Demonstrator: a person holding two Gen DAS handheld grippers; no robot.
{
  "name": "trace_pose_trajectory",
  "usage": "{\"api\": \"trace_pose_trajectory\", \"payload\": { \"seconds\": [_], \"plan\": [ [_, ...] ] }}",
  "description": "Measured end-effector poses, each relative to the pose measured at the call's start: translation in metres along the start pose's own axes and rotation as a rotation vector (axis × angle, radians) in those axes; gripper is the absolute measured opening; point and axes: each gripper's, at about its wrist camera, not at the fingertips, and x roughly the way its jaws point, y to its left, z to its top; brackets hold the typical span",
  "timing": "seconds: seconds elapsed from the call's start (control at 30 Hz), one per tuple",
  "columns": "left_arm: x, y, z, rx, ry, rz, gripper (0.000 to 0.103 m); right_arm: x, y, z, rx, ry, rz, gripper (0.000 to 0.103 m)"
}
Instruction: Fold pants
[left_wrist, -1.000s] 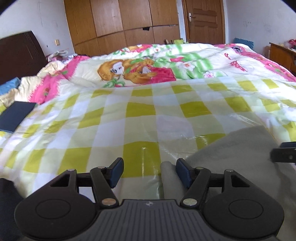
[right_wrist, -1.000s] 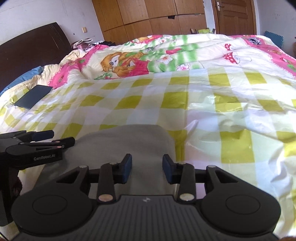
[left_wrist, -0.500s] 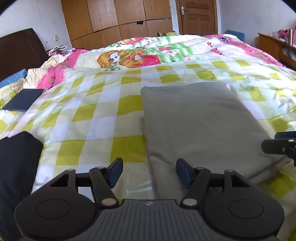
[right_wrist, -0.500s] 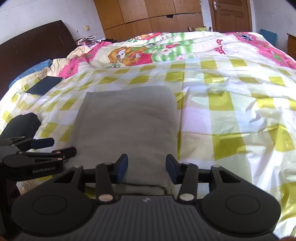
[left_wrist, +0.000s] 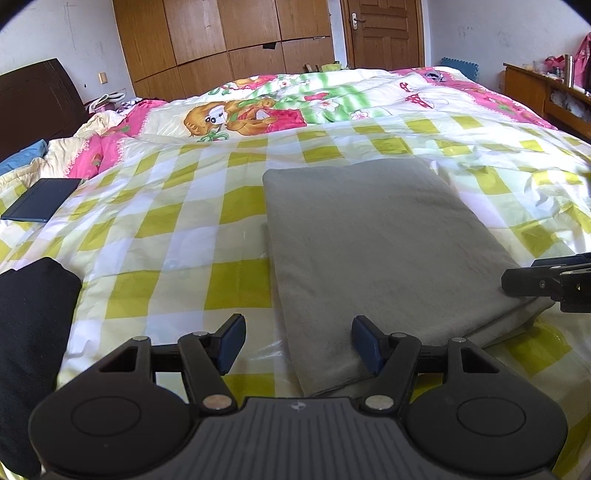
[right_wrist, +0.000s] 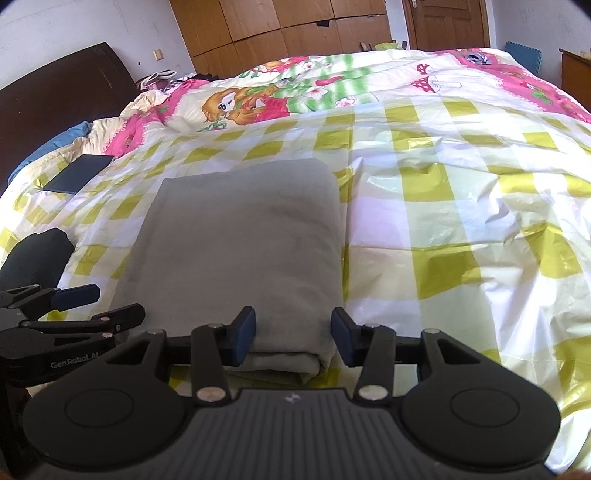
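The grey pants (left_wrist: 373, 243) lie folded into a flat rectangle on the yellow-checked sheet (left_wrist: 177, 229), also shown in the right wrist view (right_wrist: 243, 236). My left gripper (left_wrist: 298, 343) is open and empty, hovering over the near left corner of the pants. My right gripper (right_wrist: 293, 336) is open and empty, just above the near right corner, where the stacked fold layers show. The right gripper's fingers (left_wrist: 539, 282) show at the right edge of the left wrist view. The left gripper (right_wrist: 92, 306) shows at the left of the right wrist view.
A black garment (left_wrist: 29, 332) lies at the near left on the bed. A dark blue flat book or tablet (left_wrist: 40, 199) lies farther left. A cartoon-print quilt (left_wrist: 258, 114) covers the far bed. A wooden cabinet (left_wrist: 546, 92) stands at the right, wardrobes and a door behind.
Both grippers have pulled back and risen from the pants. A second ago they were low at the cloth's edge; now the whole folded rectangle is in view. Both stay open.
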Motion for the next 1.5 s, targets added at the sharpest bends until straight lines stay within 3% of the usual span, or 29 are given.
{"api": "trace_pose_trajectory", "payload": {
  "seconds": [0.43,0.57,0.77,0.93,1.4,1.5],
  "plan": [
    [0.001,0.012,0.008,-0.031,-0.054,-0.034,0.077,0.020,-0.035,0.018,0.114,-0.010,0.030,0.050],
    [0.014,0.019,0.009,-0.046,-0.047,-0.030,0.077,0.035,-0.037,0.024,0.117,0.002,0.064,0.050],
    [0.034,0.029,0.014,-0.071,-0.021,-0.087,0.078,0.062,-0.041,0.031,0.182,0.034,0.132,0.053],
    [0.042,0.026,0.018,-0.035,-0.032,-0.097,0.084,0.064,-0.041,0.032,0.179,0.044,0.186,0.055],
    [0.050,0.037,0.011,-0.102,-0.021,-0.143,0.091,0.070,-0.037,0.035,0.163,0.061,0.220,0.055],
    [0.056,0.036,0.012,-0.111,-0.019,-0.161,0.095,0.077,-0.031,0.037,0.151,0.076,0.216,0.062]
  ]
}}
